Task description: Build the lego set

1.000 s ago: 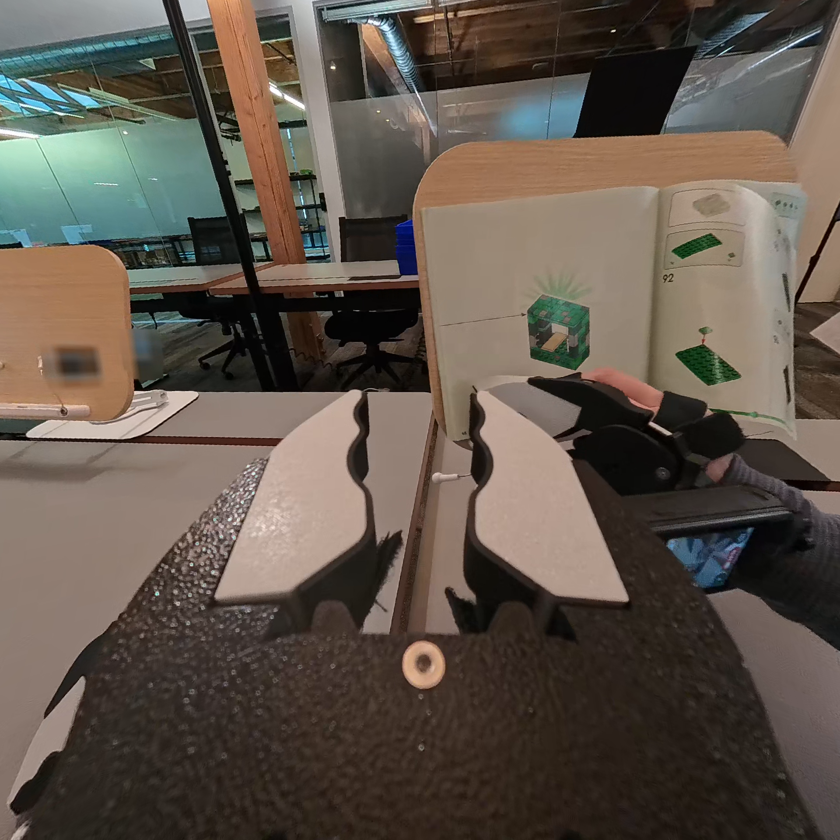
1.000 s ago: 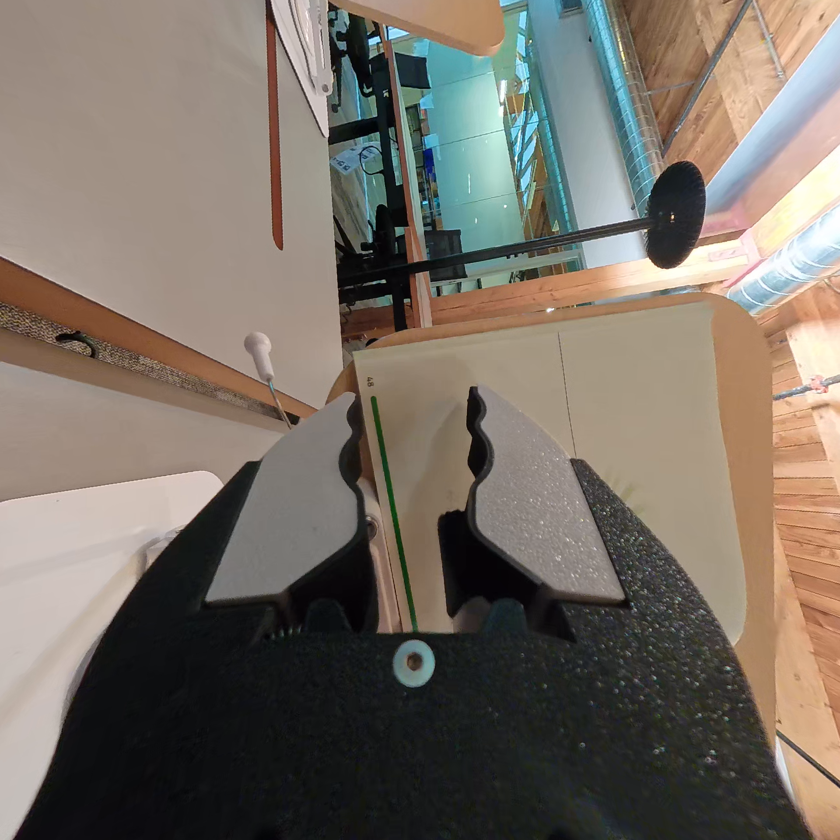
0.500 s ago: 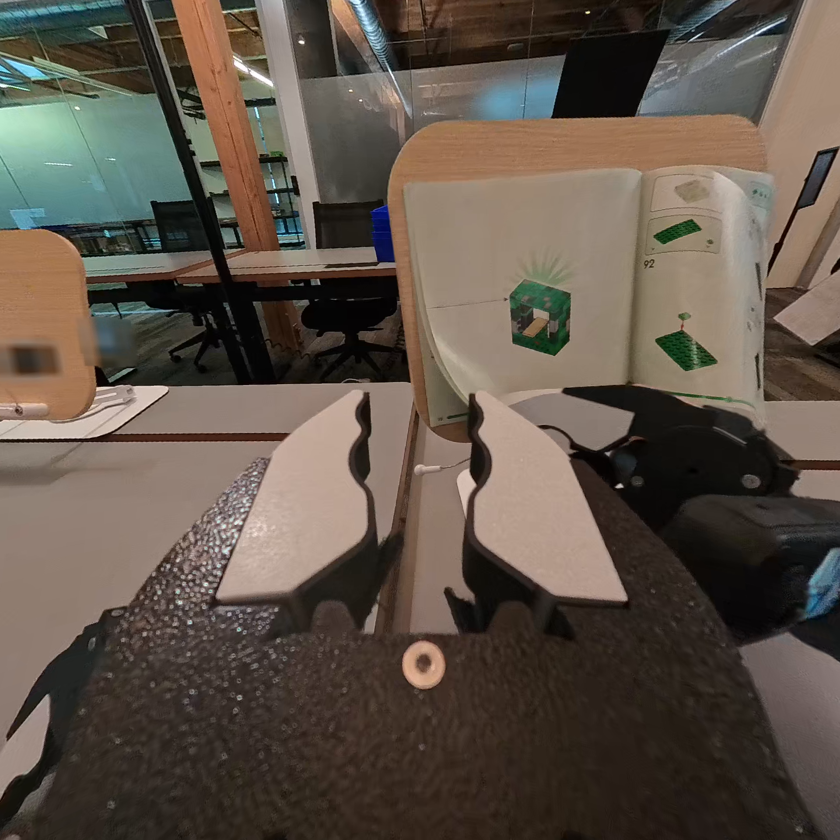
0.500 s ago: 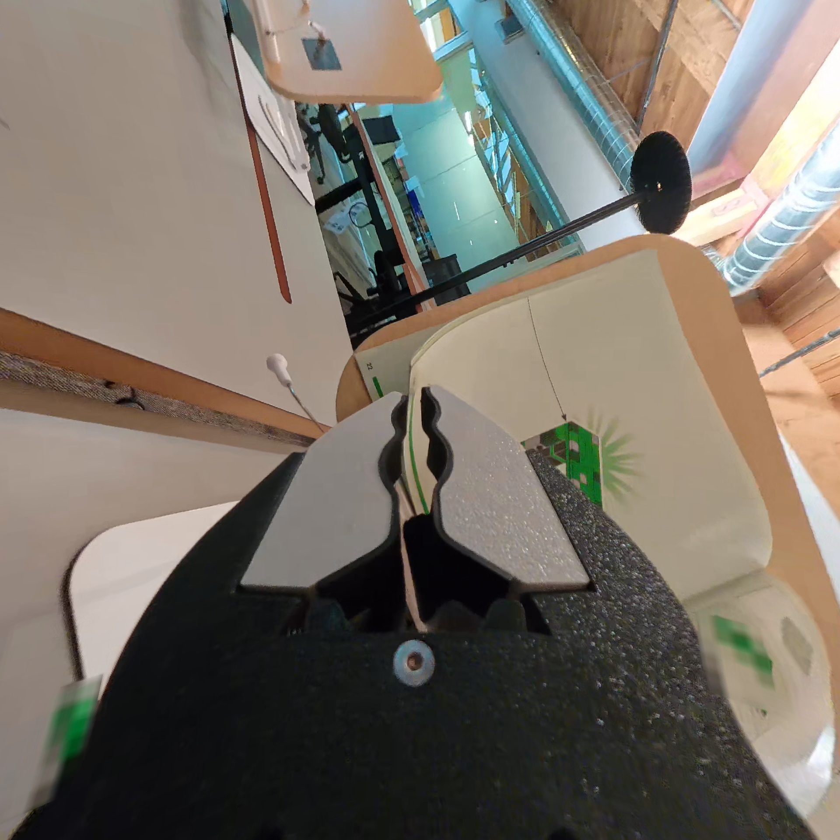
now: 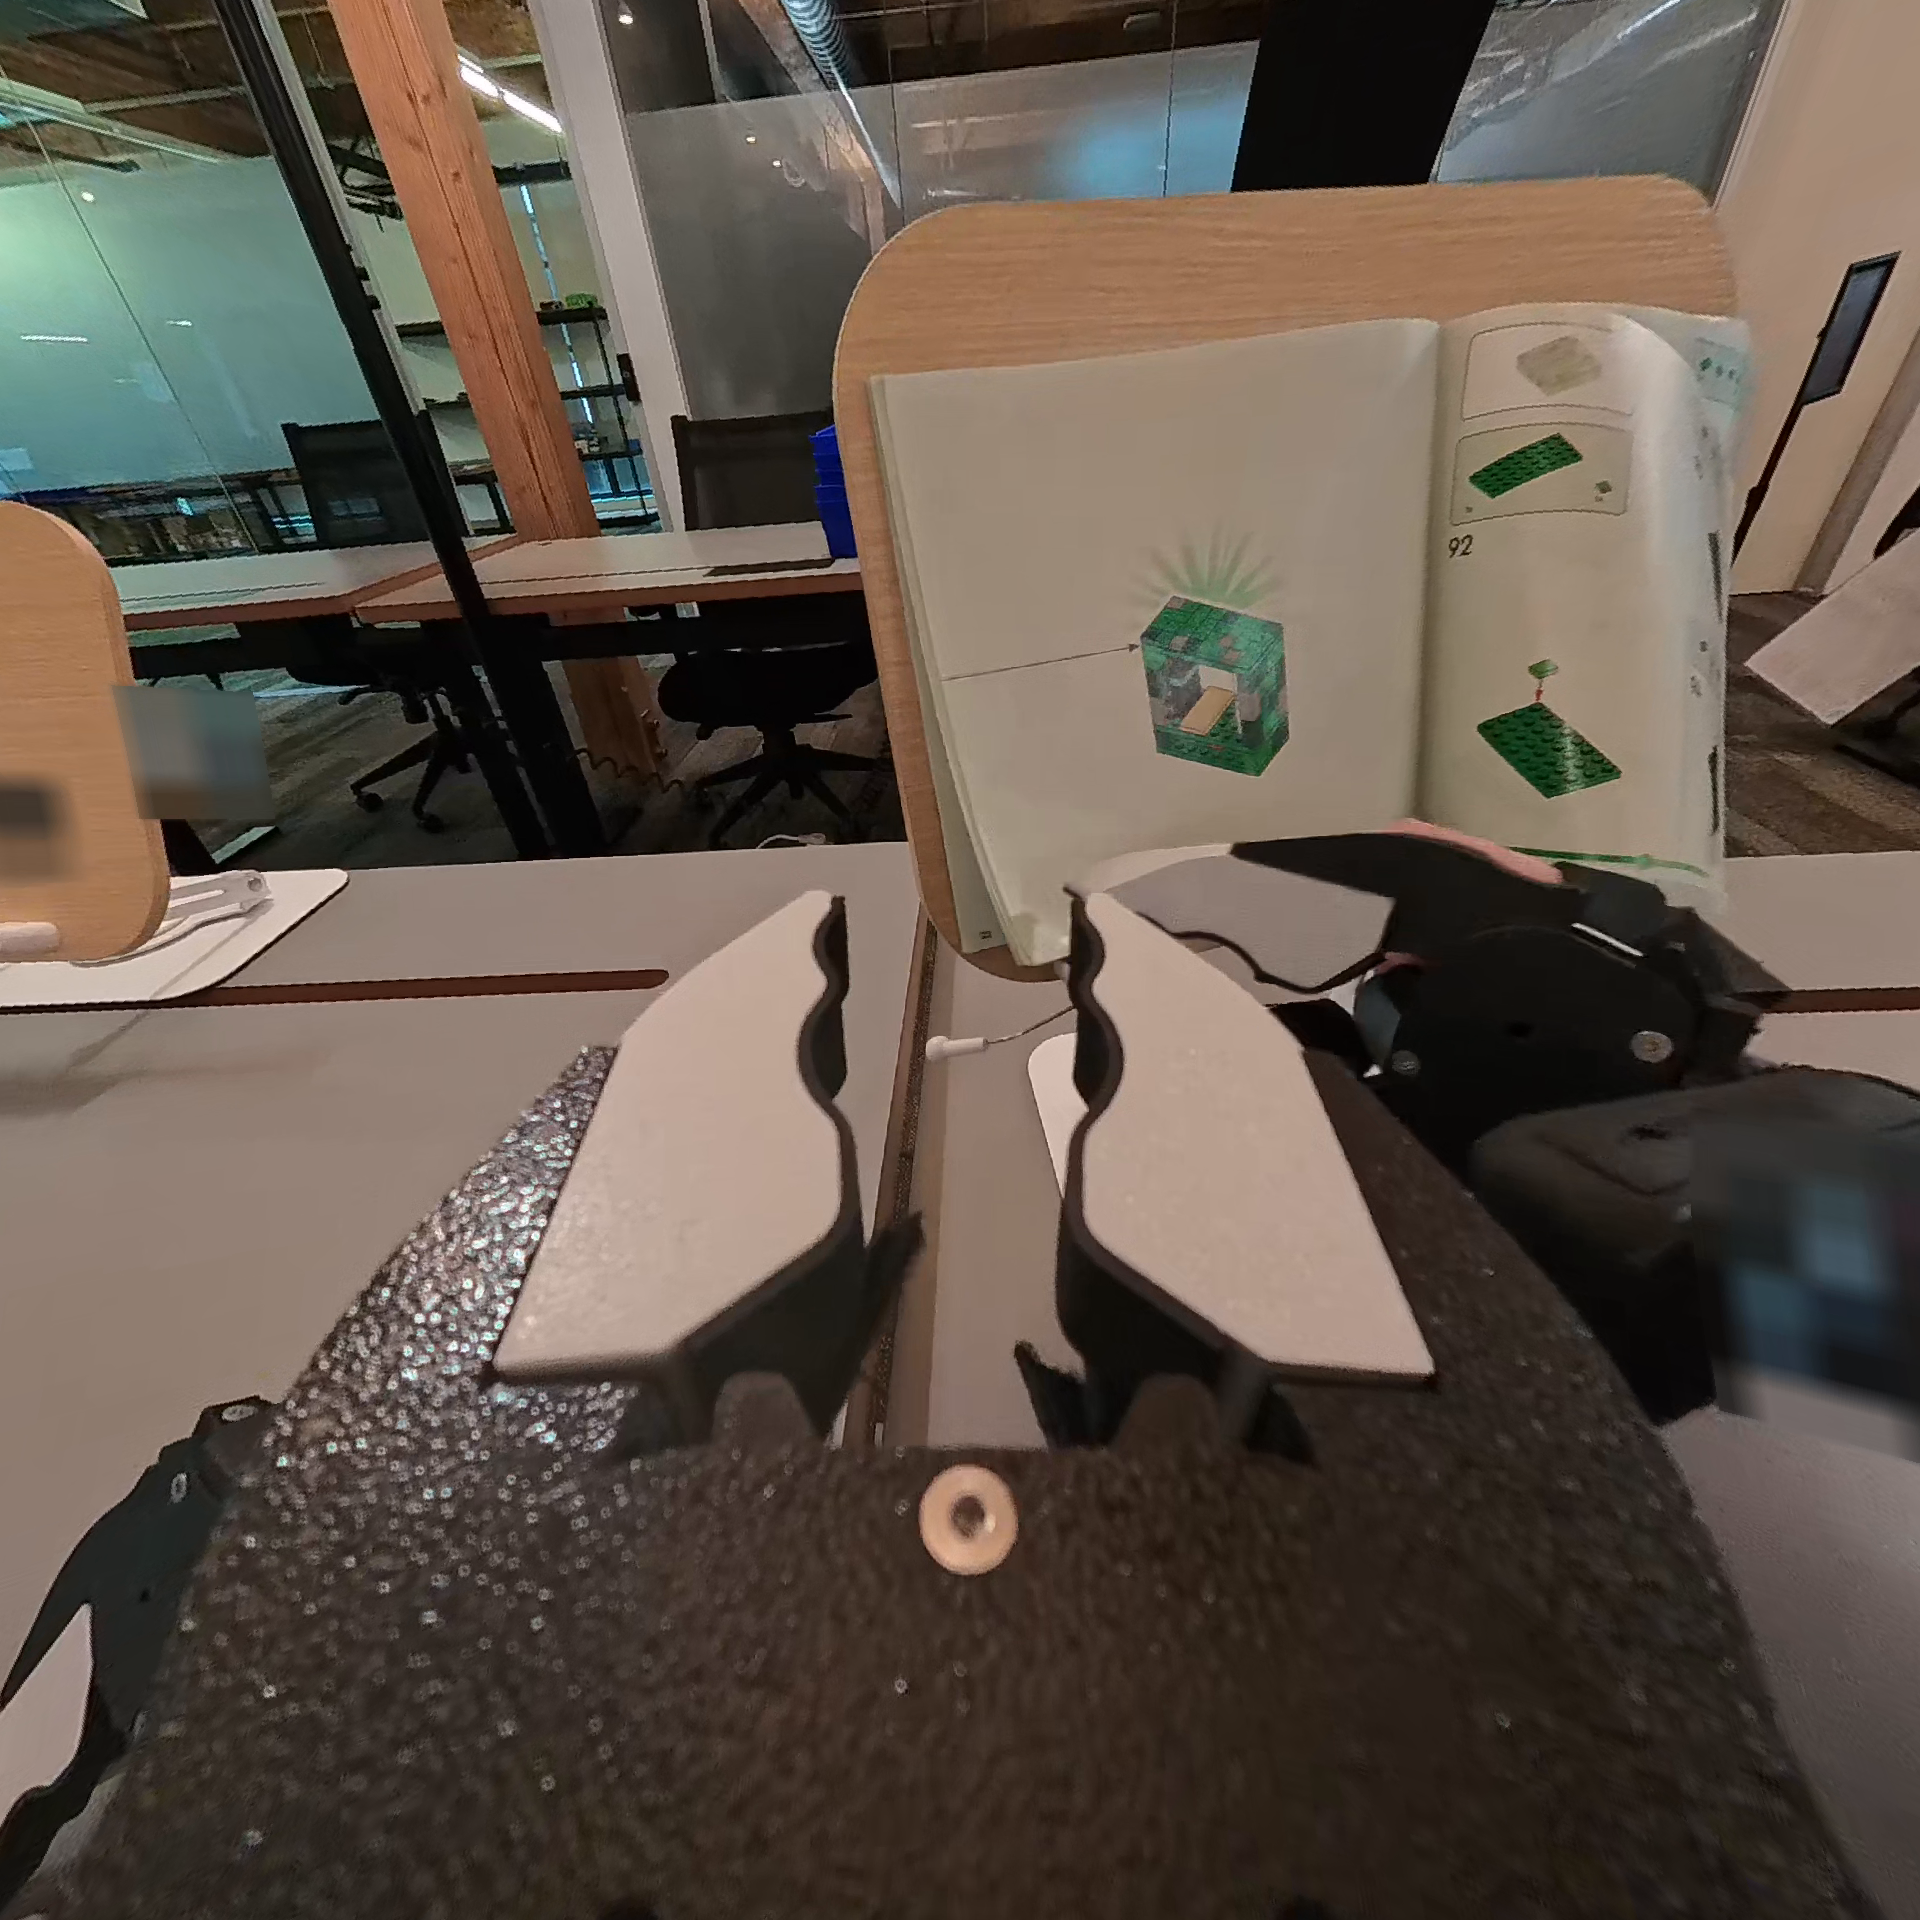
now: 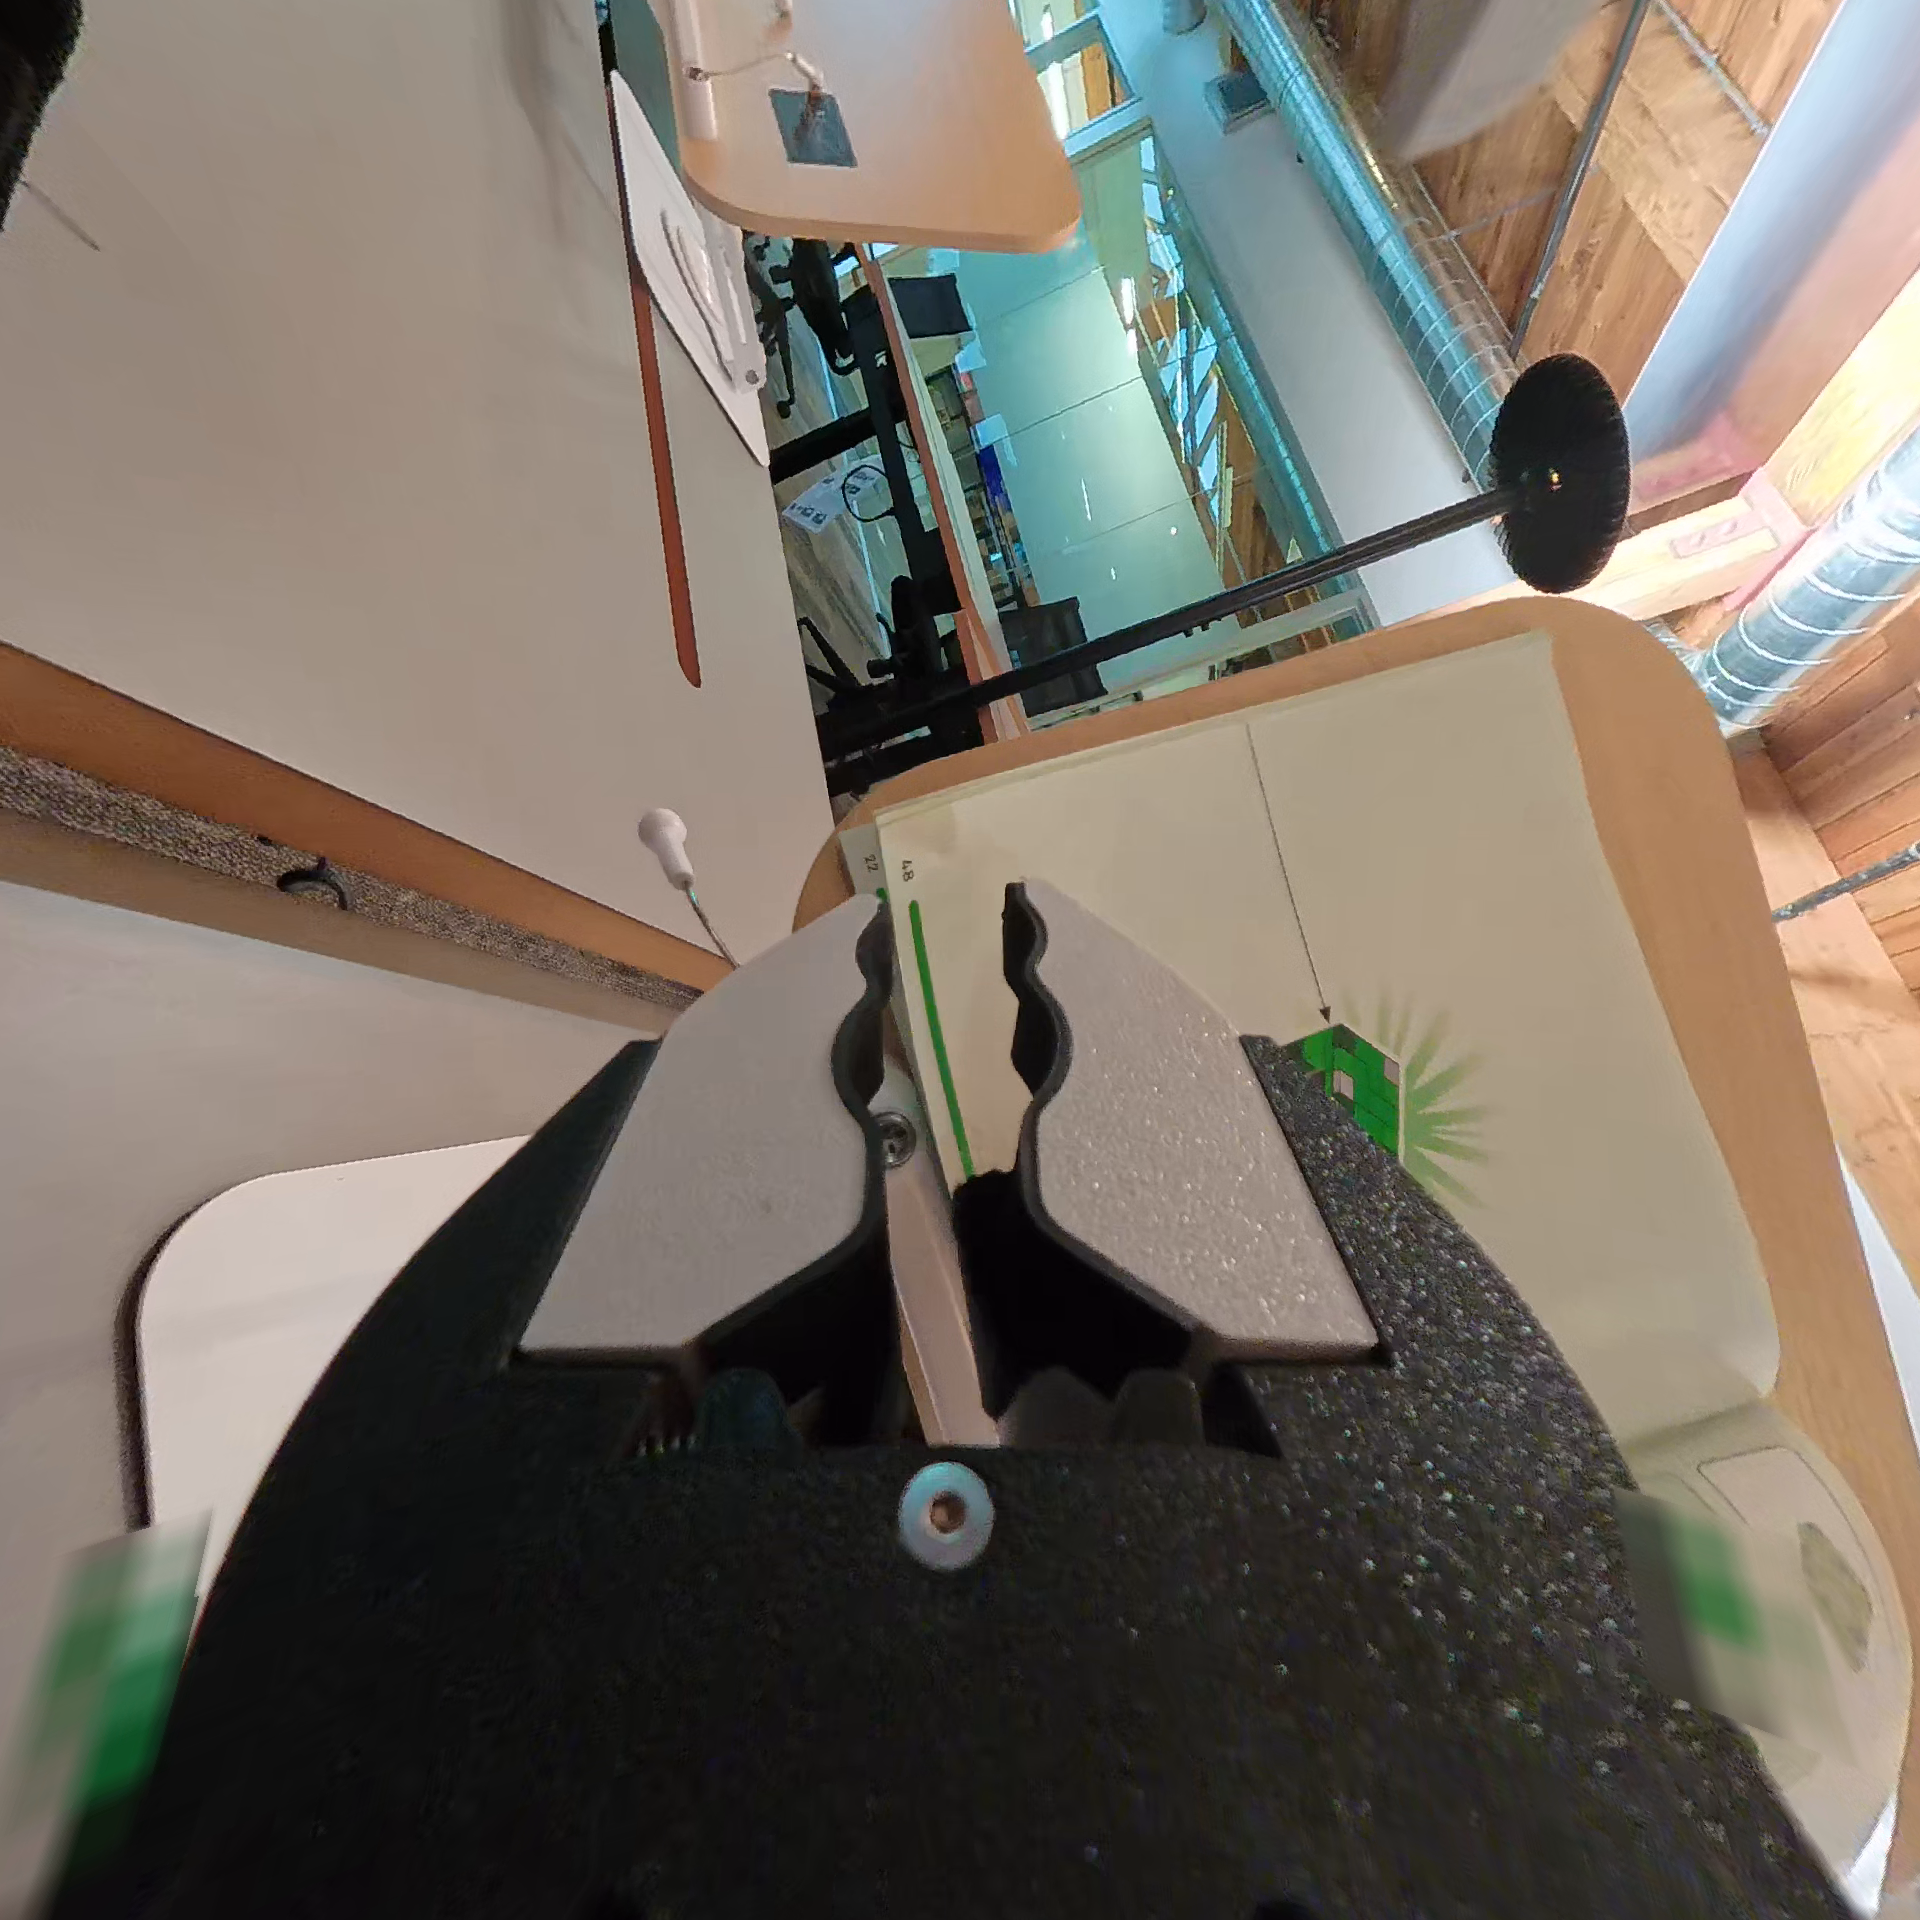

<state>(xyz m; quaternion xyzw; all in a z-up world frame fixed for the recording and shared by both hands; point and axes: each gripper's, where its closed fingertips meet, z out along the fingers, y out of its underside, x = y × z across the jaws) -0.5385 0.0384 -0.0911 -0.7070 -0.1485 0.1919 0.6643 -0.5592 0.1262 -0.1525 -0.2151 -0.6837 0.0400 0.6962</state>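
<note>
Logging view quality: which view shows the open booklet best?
The left wrist view: the booklet stands upright with both open pages visible. The right wrist view shows it sideways, partly behind the right claw.

The left claw [image 5: 951, 925] has smooth, matt pale grey plates on its fingers, set in black plastic with a rough, sparkly, grainy texture. A shiny metal rivet [image 5: 968, 1520] sits in that body. The right claw [image 6: 940, 904] shows the same matt grey plates and gritty black plastic. The instruction booklet [image 5: 1164, 623] is smooth paper with a slight sheen, leaning on a stand [image 5: 1247, 270] of light wood grain with a matt finish. The surface [image 5: 260, 1091] is smooth, matt grey, edged with a brown wood-look strip.
</note>
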